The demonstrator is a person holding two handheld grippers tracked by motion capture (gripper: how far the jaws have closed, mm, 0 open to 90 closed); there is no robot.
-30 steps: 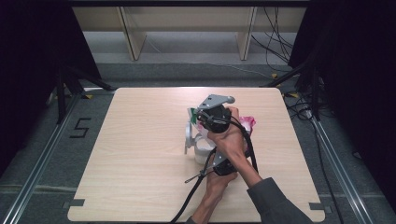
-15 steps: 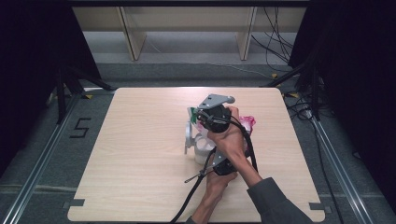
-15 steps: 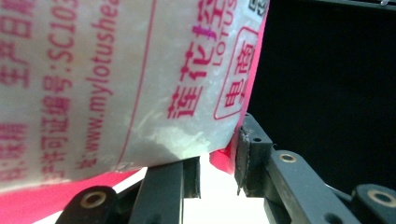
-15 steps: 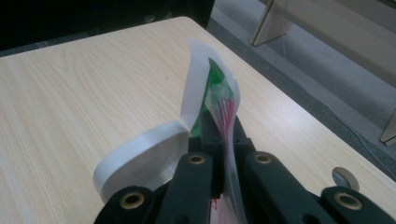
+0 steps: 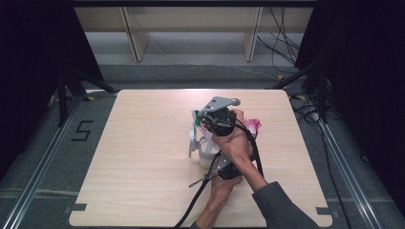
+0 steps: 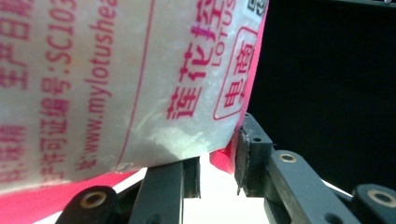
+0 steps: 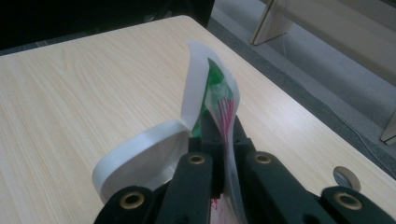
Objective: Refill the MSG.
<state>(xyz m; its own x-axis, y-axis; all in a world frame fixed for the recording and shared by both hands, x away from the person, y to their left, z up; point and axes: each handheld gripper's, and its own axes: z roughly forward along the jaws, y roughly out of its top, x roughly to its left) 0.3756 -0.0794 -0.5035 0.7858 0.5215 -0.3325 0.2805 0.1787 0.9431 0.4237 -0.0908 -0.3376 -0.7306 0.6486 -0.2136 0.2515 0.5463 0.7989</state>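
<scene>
The salt bag is what I'm working on: a pink-and-white plastic pouch with red print and a green patch near its top, sitting right of the table's middle, a bit toward the far edge. My right gripper has its jaws pinched fully together on the bag's top flap, so the thin film stands up between them in the right gripper view. Just beside it, touching the bag as far as I can tell, is a white cup, its round rim close against my right jaws.

My left gripper is lower down on the pouch. Its jaws stand partly apart with the bag's pink bottom corner sitting in the gap; I honestly can't tell whether the pads are actually biting the film or just framing it.

My take on doing this well: looks like I'm opening or tipping the pouch toward the cup, so I'd keep the top grip firm, since that film is slippery and thin. The lower hand should get a proper hold before any pulling, otherwise the corner could slide out. Pull slowly and evenly, and keep the mouth over the cup, not the table.
</scene>
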